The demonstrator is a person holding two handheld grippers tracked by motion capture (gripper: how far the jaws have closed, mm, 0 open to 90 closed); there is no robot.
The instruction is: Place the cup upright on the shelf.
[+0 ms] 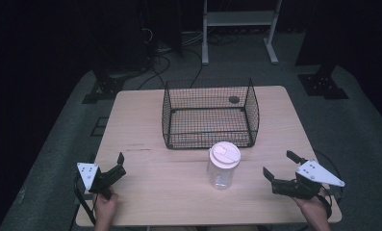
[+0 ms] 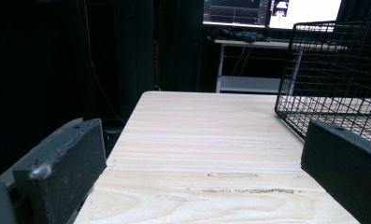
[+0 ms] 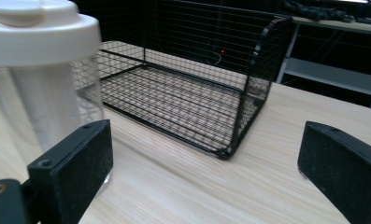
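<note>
**Jar between two open grippers**

Right gripper (image 1: 278, 169), jaws wide and empty, sits right of the clear white-lidded jar (image 1: 222, 165); left gripper (image 1: 120, 164), likewise spread and empty, well left of it. Wire basket (image 1: 209, 115) stands just behind the jar.

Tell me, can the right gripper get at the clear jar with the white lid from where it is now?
Probably yes. The right gripper sits open beside the jar, with bare table between them; the wire basket stands behind the jar, out of the way.

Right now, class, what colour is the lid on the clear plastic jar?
The lid is white, clearest in the high view.
</note>
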